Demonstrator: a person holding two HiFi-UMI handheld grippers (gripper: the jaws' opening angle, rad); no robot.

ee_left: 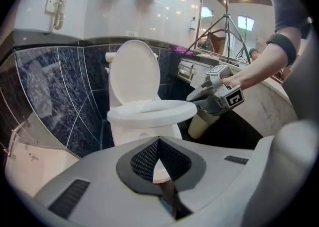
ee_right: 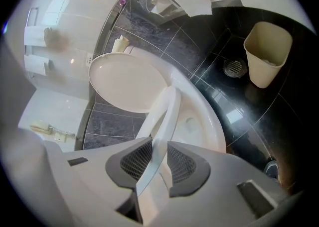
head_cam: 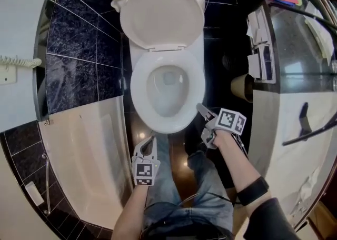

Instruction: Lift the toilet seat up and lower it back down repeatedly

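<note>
— Where is the toilet seat (ee_left: 149,112)?

— Hinged at the back of the toilet, with its front lifted a little way off the rim of the bowl (ee_left: 135,132). It lies only slightly tilted, far short of the lid (ee_left: 133,71), which stands upright against the tank.

— What holds it there?

— The right gripper (ee_right: 158,164). Its two pads are clamped on the seat's front right edge, one on each face, and the white ring runs away from the jaws toward the hinge.

— And the other one?

— The left gripper (head_cam: 152,140) hangs low at the front edge of the bowl, pointing toward it but clear of it. Its own view shows its pads meeting at the tips with nothing between them.

— Anything around the toilet?

— A cream bin (ee_right: 266,54) stands on the dark floor (ee_right: 219,47) by the toilet's right side, apart from it. A bathtub (head_cam: 89,144) runs along the left side, under dark blue tiles (head_cam: 79,33). The person's legs in jeans (head_cam: 208,176) stand at the front of the bowl.
</note>
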